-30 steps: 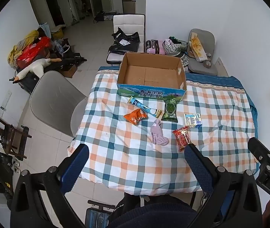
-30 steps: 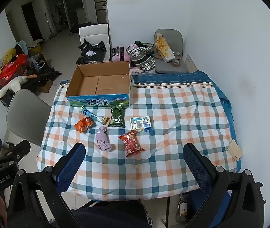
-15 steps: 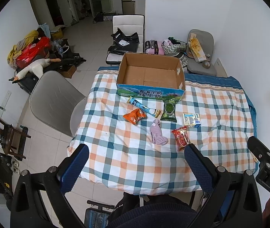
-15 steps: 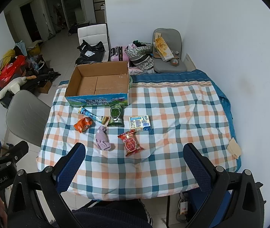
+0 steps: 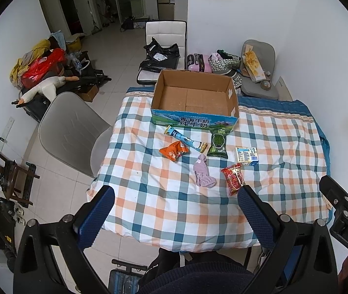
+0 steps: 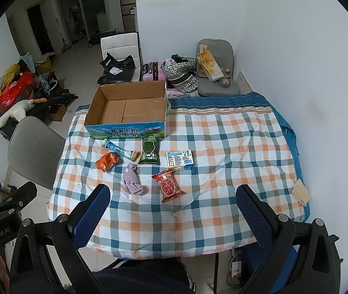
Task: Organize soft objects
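On the checked table cloth (image 5: 174, 203) lie an orange snack pack (image 5: 173, 150), a blue tube (image 5: 185, 141), a green pack (image 5: 218, 143), a lilac sock (image 5: 203, 172), a red pack (image 5: 234, 177) and a small white-blue box (image 5: 246, 155). An open, empty cardboard box (image 5: 196, 98) stands behind them. The same items show in the right wrist view: sock (image 6: 132, 180), red pack (image 6: 168, 185), cardboard box (image 6: 130, 107). My left gripper (image 5: 174, 213) and right gripper (image 6: 172, 212) are both open and empty, held above the table's near edge.
A grey chair (image 5: 72, 132) stands left of the table. A white chair (image 5: 165, 46) and a grey chair (image 5: 257, 73) with bags stand behind it. A wall runs along the right. A beige cloth (image 6: 301, 192) lies at the table's right edge.
Both grippers have drifted slightly back and up; the table items sit a little lower in view. Nothing was gripped or moved.
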`<action>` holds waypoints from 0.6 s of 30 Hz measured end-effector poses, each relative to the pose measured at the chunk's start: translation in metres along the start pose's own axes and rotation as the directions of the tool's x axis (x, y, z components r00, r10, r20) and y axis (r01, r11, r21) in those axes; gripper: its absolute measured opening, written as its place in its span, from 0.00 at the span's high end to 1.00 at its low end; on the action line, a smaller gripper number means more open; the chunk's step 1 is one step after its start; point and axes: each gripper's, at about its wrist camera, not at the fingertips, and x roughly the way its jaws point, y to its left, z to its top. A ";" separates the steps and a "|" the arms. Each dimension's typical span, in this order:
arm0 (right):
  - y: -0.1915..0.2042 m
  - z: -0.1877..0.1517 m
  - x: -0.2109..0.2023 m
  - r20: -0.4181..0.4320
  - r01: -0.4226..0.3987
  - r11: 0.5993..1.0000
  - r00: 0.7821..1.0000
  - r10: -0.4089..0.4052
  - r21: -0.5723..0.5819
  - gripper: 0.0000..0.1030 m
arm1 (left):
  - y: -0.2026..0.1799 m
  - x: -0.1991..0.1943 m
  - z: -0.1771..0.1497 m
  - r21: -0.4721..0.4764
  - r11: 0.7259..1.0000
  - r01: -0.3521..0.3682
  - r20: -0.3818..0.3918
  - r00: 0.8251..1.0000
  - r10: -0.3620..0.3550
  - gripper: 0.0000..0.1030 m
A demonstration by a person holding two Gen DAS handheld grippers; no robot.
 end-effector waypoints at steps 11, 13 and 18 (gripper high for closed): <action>-0.007 -0.002 -0.004 0.011 0.002 1.000 1.000 -0.002 0.000 0.00 | 0.007 -0.016 0.009 -0.004 1.000 -0.010 0.038 0.999 0.010 0.00; -0.007 0.002 -0.003 0.013 0.002 1.000 1.000 -0.002 0.000 0.00 | 0.007 -0.016 0.009 -0.003 1.000 -0.012 0.046 0.999 0.012 0.00; -0.007 -0.004 -0.002 0.016 0.003 1.000 1.000 -0.003 0.000 0.00 | 0.008 -0.017 0.010 -0.003 1.000 -0.011 0.052 0.999 0.011 0.00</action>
